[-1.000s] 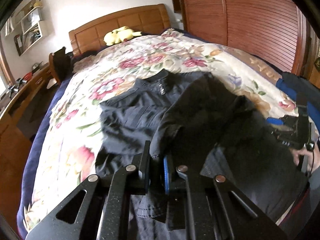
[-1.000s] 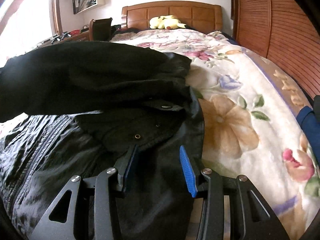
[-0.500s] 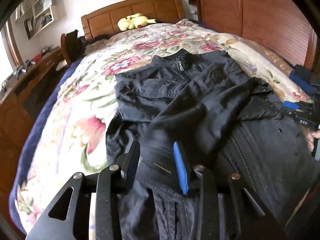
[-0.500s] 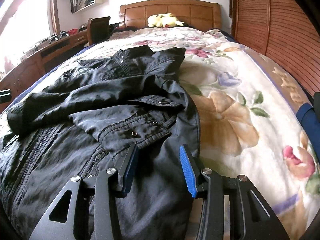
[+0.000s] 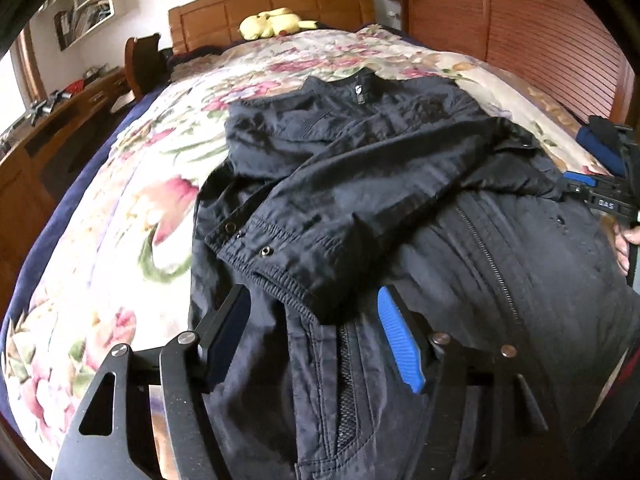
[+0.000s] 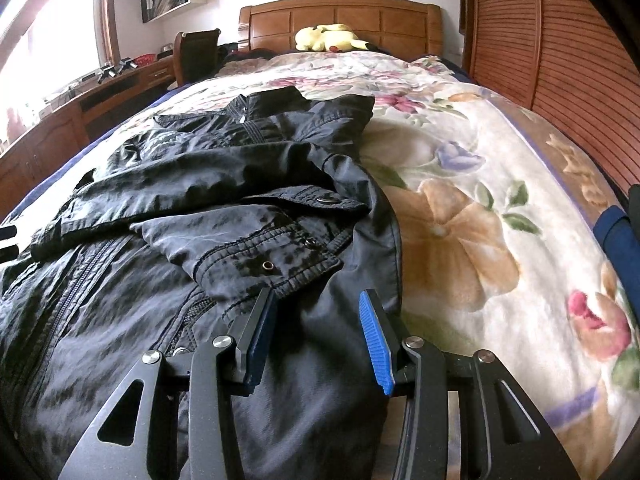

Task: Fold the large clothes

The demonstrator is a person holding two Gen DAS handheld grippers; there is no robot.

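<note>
Jacket [image 5: 400, 184] fills the left wrist view: black, zipped, lying on the floral quilt [image 5: 132, 216] toward the bed's foot, collar pointing at the headboard [image 5: 272, 4]. We see one sleeve [image 5: 360, 208] folded across the chest, its snap cuff [image 5: 272, 268] resting just ahead of the left gripper [image 5: 314, 336]. Its jaws have just been opening and stand apart; the cuff edge lies between the tips, unclamped. At the right edge we see the other gripper with a hand [image 5: 626, 246] behind it.

In the right wrist view the jacket [image 6: 200, 208] lies left of the bed's middle, with bare quilt [image 6: 480, 208] toward the bed's right edge. A second cuff [image 6: 280, 260] lies on the jacket's body, just ahead of the right gripper [image 6: 316, 334]. We see its jaws apart, gripping nothing, above the fabric. A yellow plush [image 6: 328, 38] sits by the headboard.
</note>
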